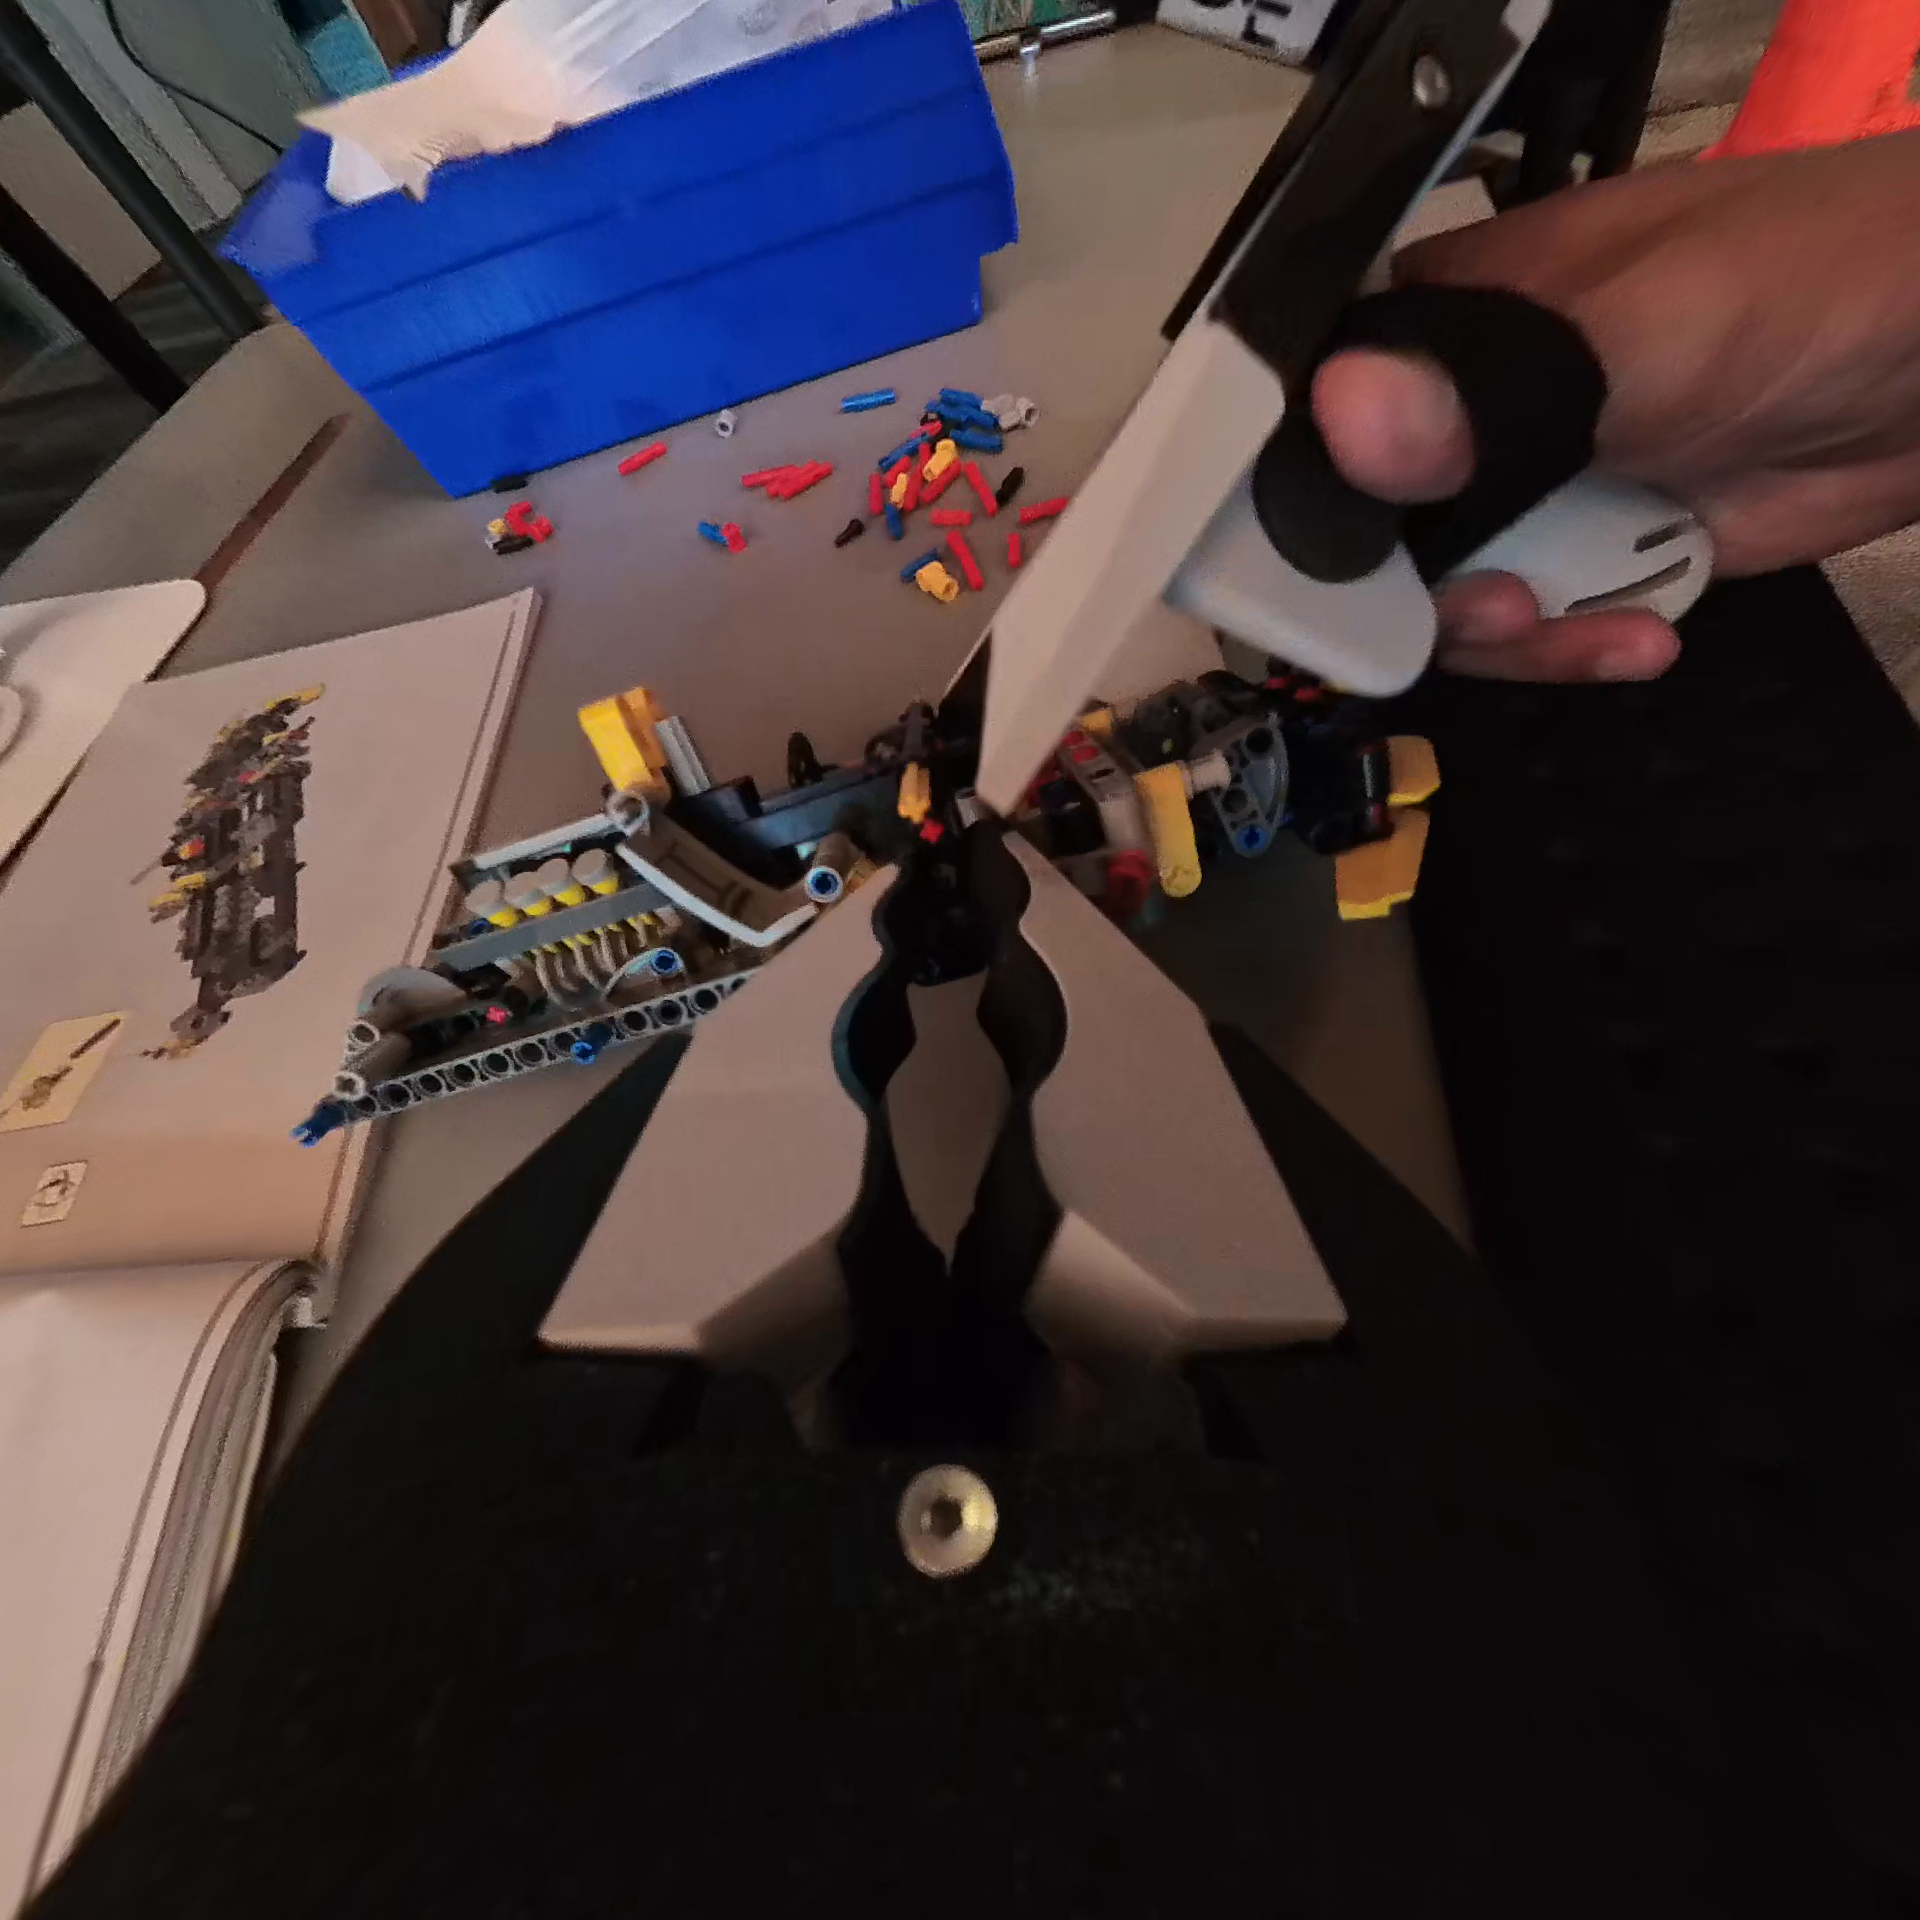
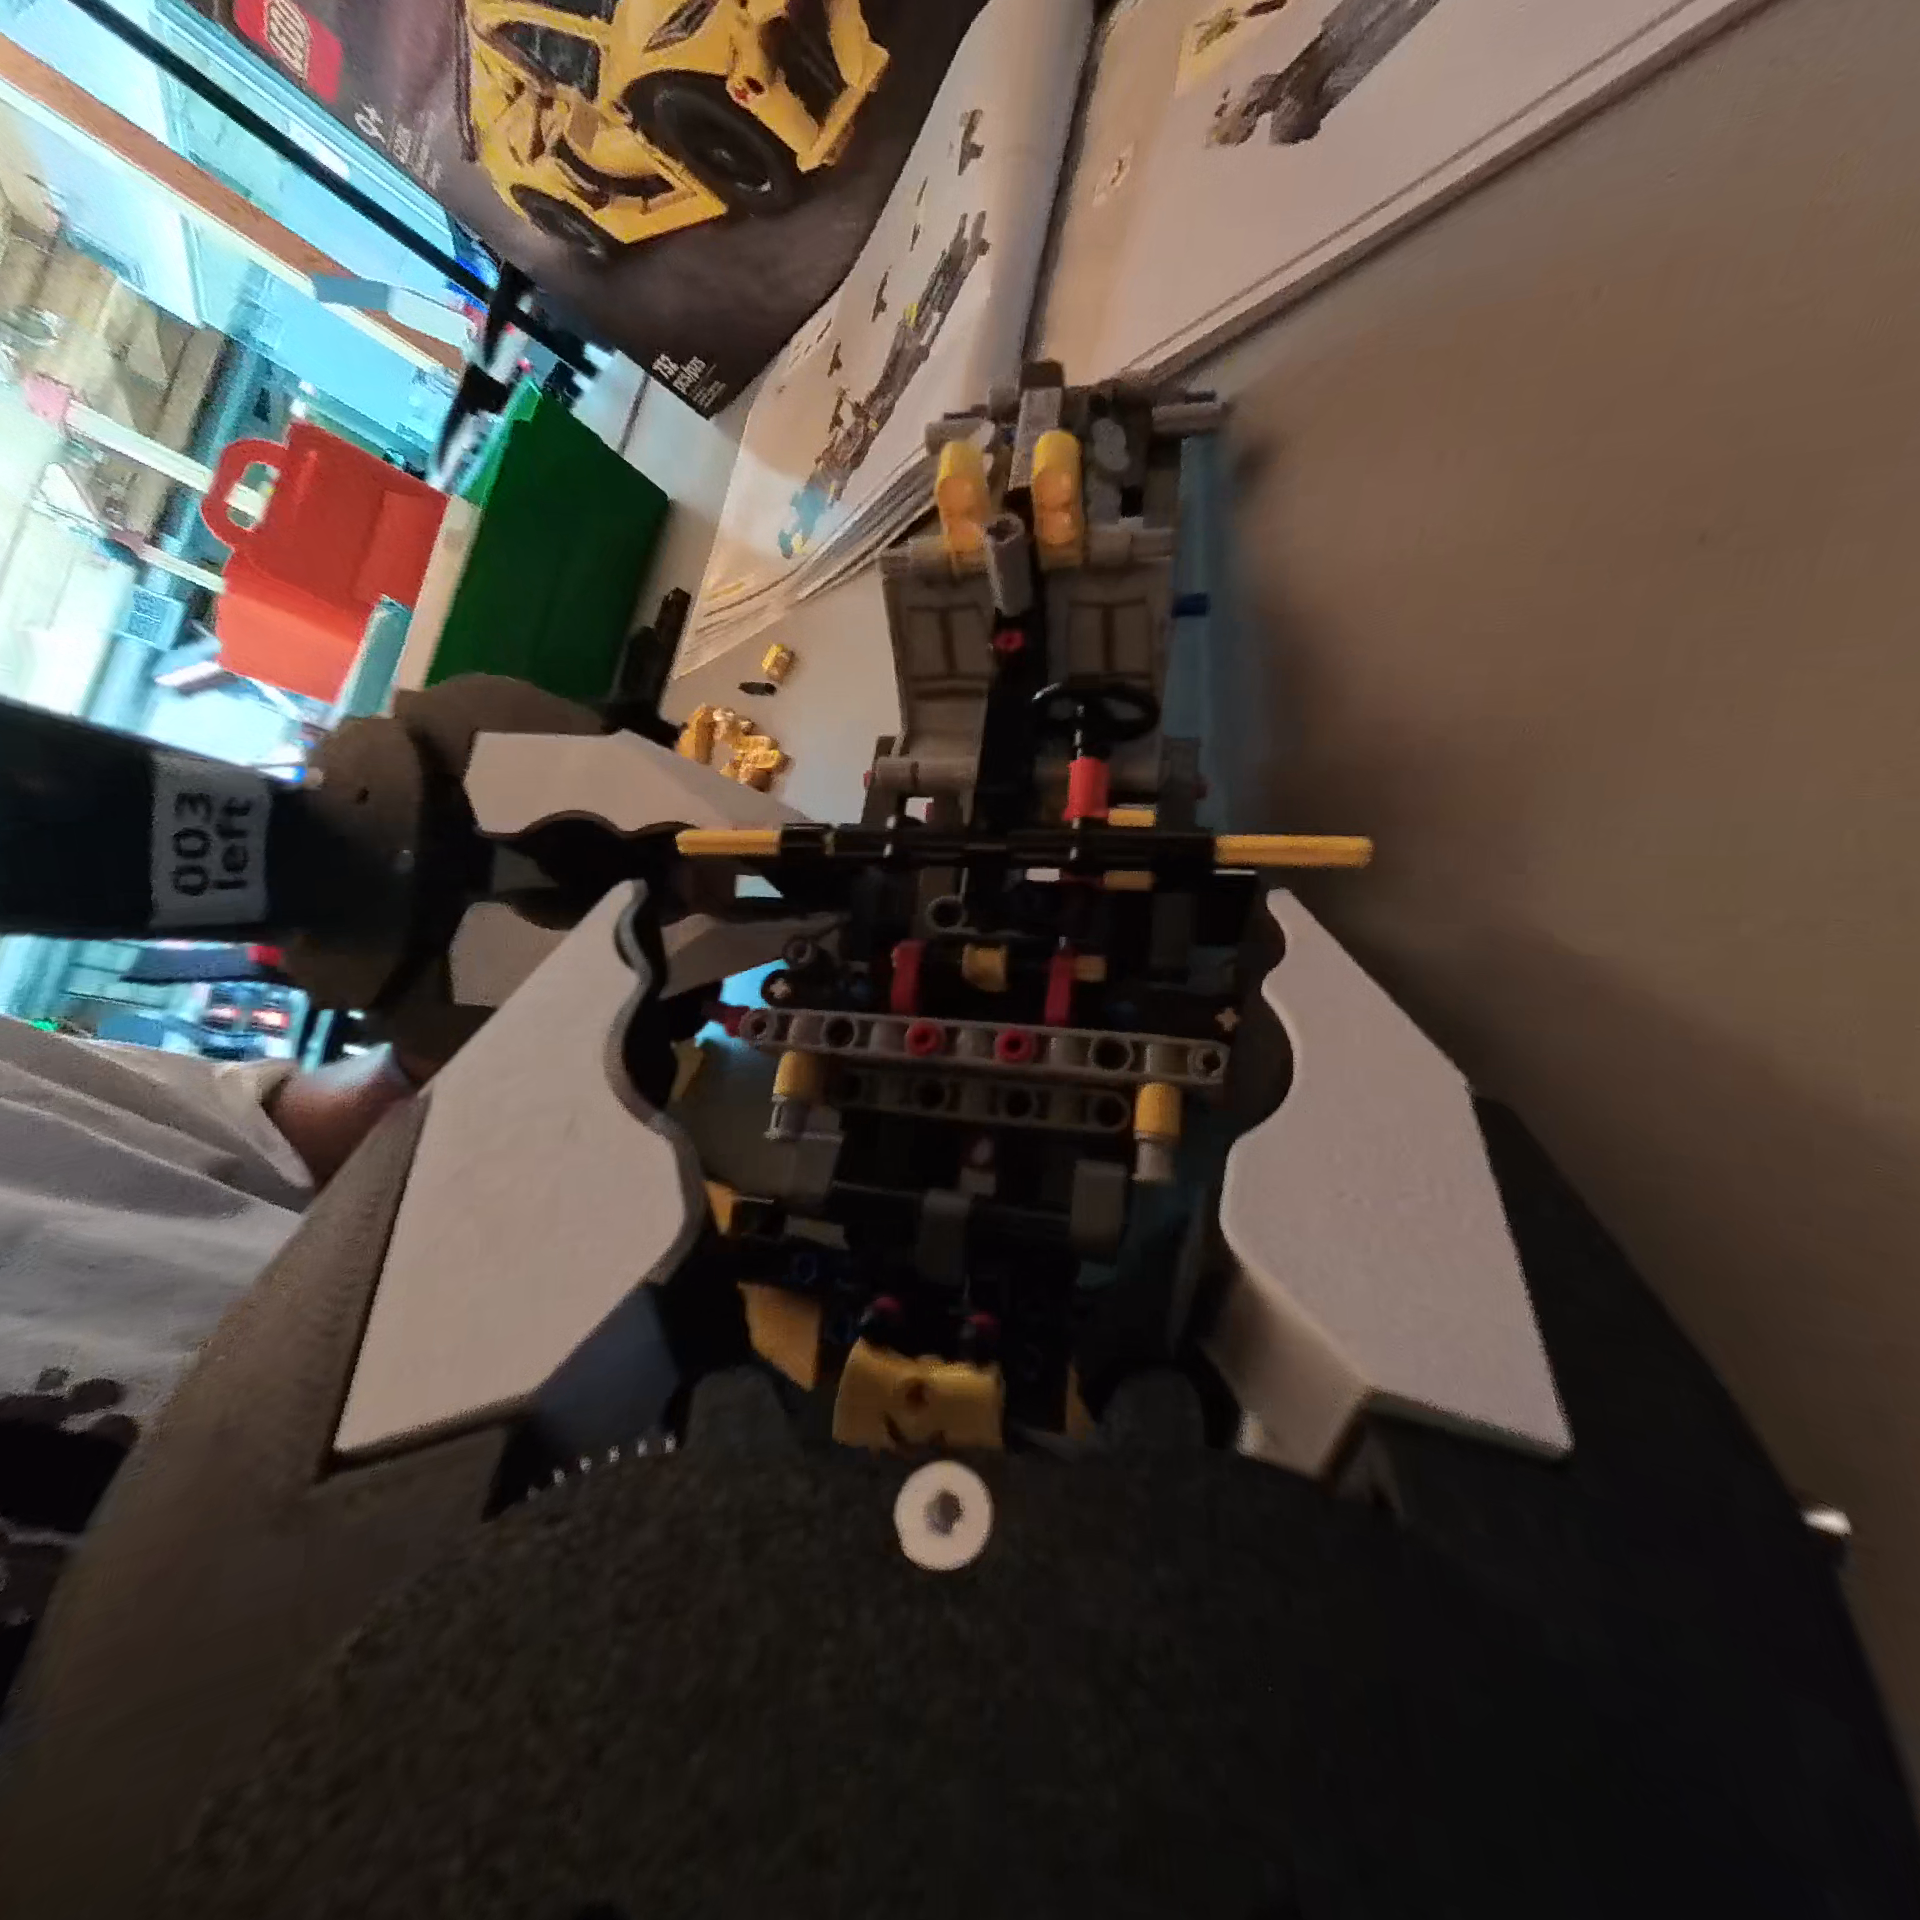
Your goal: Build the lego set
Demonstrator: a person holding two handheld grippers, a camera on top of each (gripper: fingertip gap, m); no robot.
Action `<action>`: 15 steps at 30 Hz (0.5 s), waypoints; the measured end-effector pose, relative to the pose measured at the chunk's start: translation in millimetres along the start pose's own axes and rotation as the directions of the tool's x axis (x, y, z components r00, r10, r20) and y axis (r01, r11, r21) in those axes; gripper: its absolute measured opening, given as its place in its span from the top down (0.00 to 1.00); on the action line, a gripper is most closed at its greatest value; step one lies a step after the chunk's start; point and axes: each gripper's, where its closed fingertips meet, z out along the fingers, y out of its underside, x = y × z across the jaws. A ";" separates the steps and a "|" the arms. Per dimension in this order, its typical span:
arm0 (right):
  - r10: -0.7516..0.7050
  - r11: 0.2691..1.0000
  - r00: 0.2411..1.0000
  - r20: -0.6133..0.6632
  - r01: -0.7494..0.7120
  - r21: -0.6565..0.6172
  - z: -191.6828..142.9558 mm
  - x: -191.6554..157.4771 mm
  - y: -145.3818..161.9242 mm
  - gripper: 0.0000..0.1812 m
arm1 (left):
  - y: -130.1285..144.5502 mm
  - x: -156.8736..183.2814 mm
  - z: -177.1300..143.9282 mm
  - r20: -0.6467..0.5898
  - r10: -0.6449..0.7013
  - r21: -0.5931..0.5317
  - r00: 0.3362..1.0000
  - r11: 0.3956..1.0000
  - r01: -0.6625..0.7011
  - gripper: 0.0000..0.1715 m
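The manual (image 1: 239, 883) lies open at the left of the table (image 1: 727, 644), its page showing a long chassis drawing, and beside it the car chassis (image 1: 644, 914) rests on the tabletop with its piston row and grey holed beam already fitted. Behind it stands a blue bin (image 1: 644, 270), and loose pins (image 1: 935, 478) in red, blue, yellow and black lie scattered before the bin, so plenty of parts remain unused. At the middle of the chassis the left gripper (image 1: 951, 862) is nearly closed, pinching a black part of the frame. To its right the right gripper (image 2: 956, 997) has its fingers spread wide along both flanks of the chassis front; whether they press the sides or only bracket them I cannot tell. In the right wrist view two grey seats (image 2: 1023, 623), a steering wheel (image 2: 1096, 712) and a yellow cross axle (image 2: 1023, 847) are in place, while the box (image 2: 623, 135) pictures a full yellow car. By that measure the build looks to me about midway: frame and cabin done, body panels and wheels left.
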 end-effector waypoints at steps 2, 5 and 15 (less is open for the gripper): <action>-0.084 0.996 0.995 -0.044 0.083 -0.033 3.6 -0.7 4.8 0.36 | -2.3 0.0 0.3 0.010 0.000 0.001 1.000 1.000 0.000 0.97; -0.049 0.998 0.998 -0.043 0.048 -0.036 4.0 -0.7 5.7 0.35 | -4.3 3.3 0.9 0.021 0.020 0.006 1.000 1.000 -0.020 0.97; 0.126 0.991 0.992 0.020 -0.125 -0.037 4.7 -1.6 5.5 0.36 | -14.0 5.3 0.9 0.039 0.041 0.034 0.998 0.999 -0.042 0.97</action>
